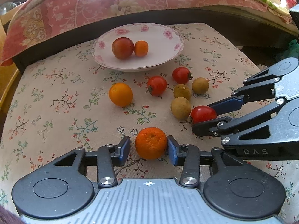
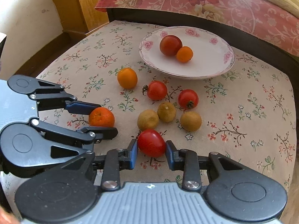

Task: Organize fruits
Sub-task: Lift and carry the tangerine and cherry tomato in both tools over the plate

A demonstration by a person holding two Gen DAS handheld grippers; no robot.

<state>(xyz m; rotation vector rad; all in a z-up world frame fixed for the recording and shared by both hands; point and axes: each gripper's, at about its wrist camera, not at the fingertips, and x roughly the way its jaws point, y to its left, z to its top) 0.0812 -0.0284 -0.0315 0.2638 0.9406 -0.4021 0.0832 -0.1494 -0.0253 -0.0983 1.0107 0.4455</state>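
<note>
A mandarin [image 1: 151, 143] lies on the floral cloth between the pads of my left gripper [image 1: 149, 147]. The right pad touches it and a small gap shows at the left pad, so this gripper is open. My right gripper [image 2: 151, 149] is shut on a red tomato [image 2: 151, 143], with both pads against its sides. The tomato rests on the cloth. A flowered white plate [image 1: 173, 37] at the back holds a dark red fruit [image 1: 123, 48] and a small orange fruit [image 1: 141, 48].
Loose on the cloth between plate and grippers are an orange fruit [image 1: 121, 94], two red tomatoes [image 1: 157, 85] and three brownish round fruits [image 1: 182, 91]. A red floral quilt [image 1: 93, 9] hangs over the edge behind. A wooden cabinet [image 2: 84, 3] stands at the left.
</note>
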